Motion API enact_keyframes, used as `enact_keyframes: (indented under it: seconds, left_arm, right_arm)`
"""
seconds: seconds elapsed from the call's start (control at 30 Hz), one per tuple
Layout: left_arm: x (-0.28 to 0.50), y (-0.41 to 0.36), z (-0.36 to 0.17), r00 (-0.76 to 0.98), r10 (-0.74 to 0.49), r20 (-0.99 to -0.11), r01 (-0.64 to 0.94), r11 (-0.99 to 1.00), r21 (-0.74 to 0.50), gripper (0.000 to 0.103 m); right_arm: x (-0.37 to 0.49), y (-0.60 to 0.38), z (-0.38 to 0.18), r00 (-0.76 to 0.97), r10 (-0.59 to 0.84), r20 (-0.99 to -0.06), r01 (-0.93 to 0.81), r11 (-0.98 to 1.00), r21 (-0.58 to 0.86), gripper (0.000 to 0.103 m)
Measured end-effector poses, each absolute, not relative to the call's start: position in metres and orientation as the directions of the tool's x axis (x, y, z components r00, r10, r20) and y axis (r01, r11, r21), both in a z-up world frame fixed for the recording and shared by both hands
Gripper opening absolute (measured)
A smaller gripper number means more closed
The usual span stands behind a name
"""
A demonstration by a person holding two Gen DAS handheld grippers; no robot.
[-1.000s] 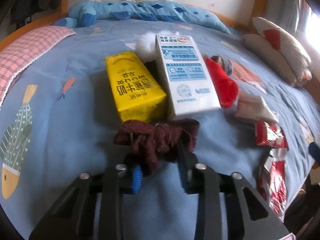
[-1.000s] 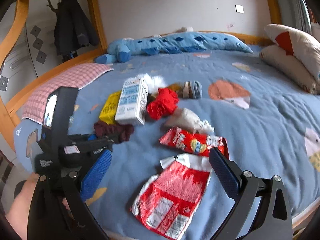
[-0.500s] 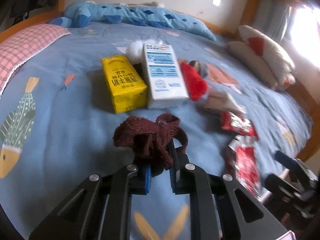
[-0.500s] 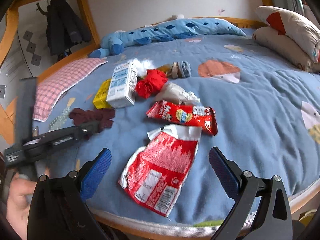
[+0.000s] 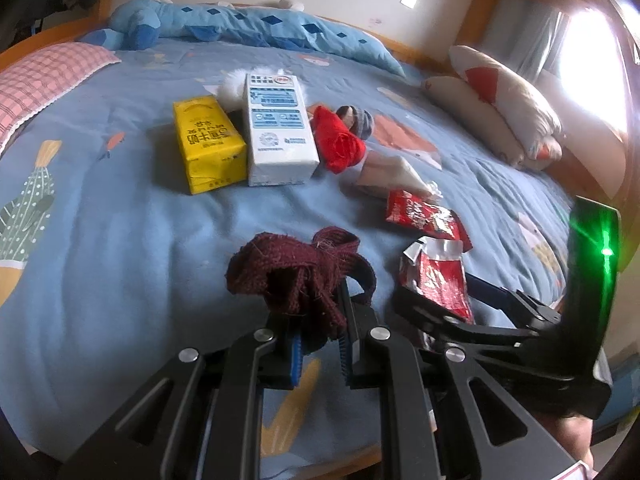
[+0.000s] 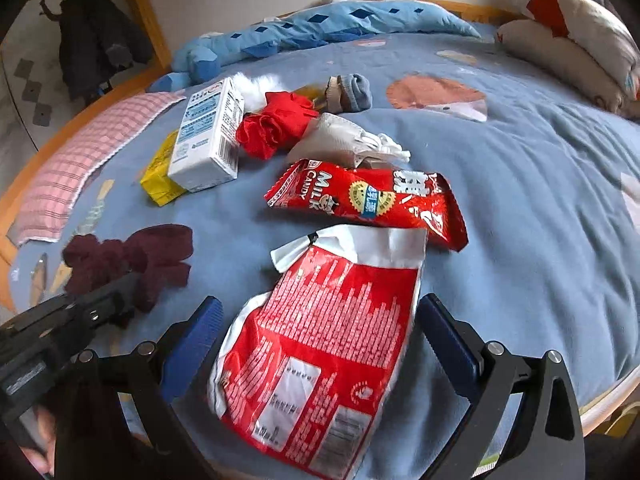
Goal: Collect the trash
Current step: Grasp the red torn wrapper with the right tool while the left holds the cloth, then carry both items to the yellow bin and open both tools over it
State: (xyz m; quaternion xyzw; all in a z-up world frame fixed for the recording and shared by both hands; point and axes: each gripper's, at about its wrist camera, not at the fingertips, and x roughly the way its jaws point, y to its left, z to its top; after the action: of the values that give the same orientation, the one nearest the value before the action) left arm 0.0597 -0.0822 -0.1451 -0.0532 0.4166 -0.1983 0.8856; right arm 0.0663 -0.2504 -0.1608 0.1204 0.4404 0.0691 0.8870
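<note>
Left claw clamped on maroon sock — right claw closing, straddling red wrapper

bare blue blanket right of the litter open for passage, 2 cartons, red cloth and candy wrapper crowding the middle, pillows along the far right edge

Taking the tall carton on the bed as landmark: just left, touching, a shorter carton; just right, a bunched cloth; right and nearer, a candy wrapper; nearer still, a torn packet; left and nearer, a knitted sock.
</note>
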Motion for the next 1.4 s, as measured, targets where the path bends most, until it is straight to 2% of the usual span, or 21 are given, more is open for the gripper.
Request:
enact_keyframes:
  seconds: [0.13, 0.2, 0.37, 0.63, 0.9, 1.13, 1.4]
  left_arm:
    - [0.055, -0.085, -0.141, 0.573, -0.409, -0.71, 0.33, 0.908, -0.257, 0.015]
    - [0.052, -0.086, -0.139, 0.573, -0.413, -0.708, 0.338, 0.906, -0.255, 0.014]
    - [0.043, -0.095, -0.136, 0.558, -0.437, -0.705, 0.374, 0.892, -0.256, 0.014]
    - [0.025, -0.121, -0.122, 0.506, -0.536, -0.676, 0.454, 0.832, -0.319, 0.014]
    - [-0.016, -0.191, -0.091, 0.41, -0.658, -0.632, 0.636, 0.703, -0.319, 0.015]
    - [-0.063, -0.292, -0.093, 0.218, -0.73, -0.647, 0.783, 0.527, -0.33, 0.015]
    - [-0.132, -0.398, -0.136, -0.014, -0.656, -0.755, 0.866, 0.37, -0.337, 0.015]
  right_arm:
    - [0.064, -0.255, -0.162, 0.608, 0.233, -0.759, -0.028, 0.962, 0.273, 0.066]
    - [0.062, -0.265, -0.159, 0.612, 0.284, -0.738, -0.034, 0.942, 0.334, 0.043]
    - [0.055, -0.277, -0.152, 0.619, 0.335, -0.71, -0.059, 0.922, 0.383, 0.026]
    - [0.011, -0.307, -0.119, 0.678, 0.372, -0.634, -0.084, 0.896, 0.435, 0.022]
    - [-0.068, -0.38, -0.074, 0.771, 0.295, -0.565, -0.015, 0.895, 0.447, 0.022]
    - [-0.158, -0.449, -0.069, 0.786, 0.132, -0.604, 0.158, 0.902, 0.402, 0.022]
    - [-0.265, -0.514, -0.104, 0.692, -0.017, -0.722, 0.389, 0.851, 0.353, 0.022]
